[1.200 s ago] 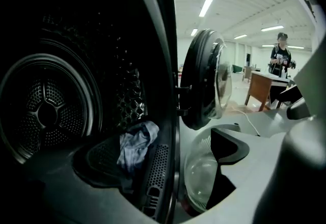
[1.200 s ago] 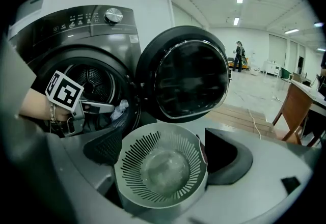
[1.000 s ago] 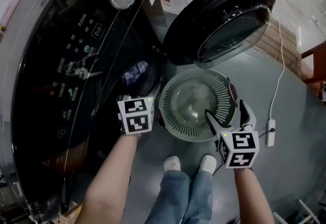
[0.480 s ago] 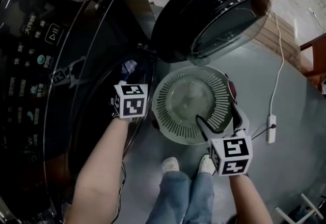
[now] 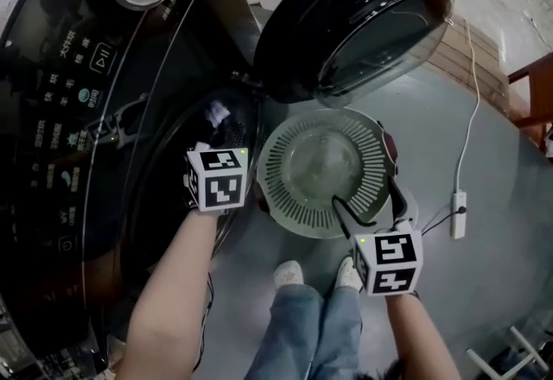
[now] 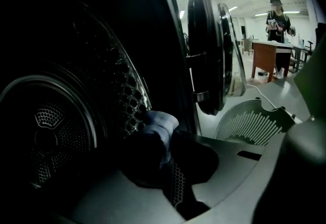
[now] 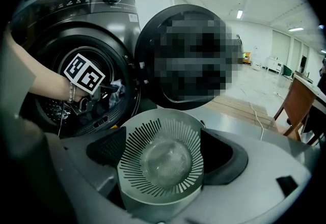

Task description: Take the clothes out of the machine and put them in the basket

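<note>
Left hand-held gripper (image 5: 206, 154), jaws just closed onto the dark-and-blue garment (image 6: 155, 129) ahead of it, may lose this thin pinch dragging it from the drum (image 6: 119, 98).

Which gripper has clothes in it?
The left gripper, reaching into the drum: its jaws have just been closing on the dark and blue cloth. The right gripper is open, empty, above the basket.

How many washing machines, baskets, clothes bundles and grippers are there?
Washing machines: 1
Baskets: 1
Clothes bundles: 1
Grippers: 2 (left gripper jaws just closed on the clothes bundle; right gripper jaws closing slightly, gripping nothing)
Total: 5
</note>
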The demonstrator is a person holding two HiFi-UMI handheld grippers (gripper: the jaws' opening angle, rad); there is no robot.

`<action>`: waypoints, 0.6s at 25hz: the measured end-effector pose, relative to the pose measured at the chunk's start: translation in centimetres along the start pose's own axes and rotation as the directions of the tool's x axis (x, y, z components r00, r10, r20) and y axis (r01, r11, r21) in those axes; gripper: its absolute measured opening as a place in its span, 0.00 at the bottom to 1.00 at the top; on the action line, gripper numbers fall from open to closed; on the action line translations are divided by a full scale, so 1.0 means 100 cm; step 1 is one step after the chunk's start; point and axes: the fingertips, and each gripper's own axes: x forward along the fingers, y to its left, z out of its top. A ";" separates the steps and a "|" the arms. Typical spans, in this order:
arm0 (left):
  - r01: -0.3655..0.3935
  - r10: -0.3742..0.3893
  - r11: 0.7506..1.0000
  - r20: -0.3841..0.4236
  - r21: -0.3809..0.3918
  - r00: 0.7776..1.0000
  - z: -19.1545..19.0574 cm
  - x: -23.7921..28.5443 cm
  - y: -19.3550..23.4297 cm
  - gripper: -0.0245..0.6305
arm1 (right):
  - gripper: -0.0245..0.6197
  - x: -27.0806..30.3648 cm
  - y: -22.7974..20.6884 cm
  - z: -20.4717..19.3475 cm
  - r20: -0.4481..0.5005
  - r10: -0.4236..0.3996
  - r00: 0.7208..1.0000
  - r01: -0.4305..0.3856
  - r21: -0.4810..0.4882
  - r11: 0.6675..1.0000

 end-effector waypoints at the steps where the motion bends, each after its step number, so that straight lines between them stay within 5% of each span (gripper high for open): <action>1: 0.003 -0.003 1.000 0.002 -0.008 1.000 0.001 -0.007 -0.003 0.09 | 0.74 -0.003 0.000 0.003 0.005 0.000 1.000 0.000 -0.001 1.000; 15: 0.129 -0.123 0.987 0.063 -0.092 0.990 0.021 -0.115 -0.070 0.09 | 0.72 -0.062 -0.012 0.025 0.045 -0.008 0.999 0.007 0.005 1.000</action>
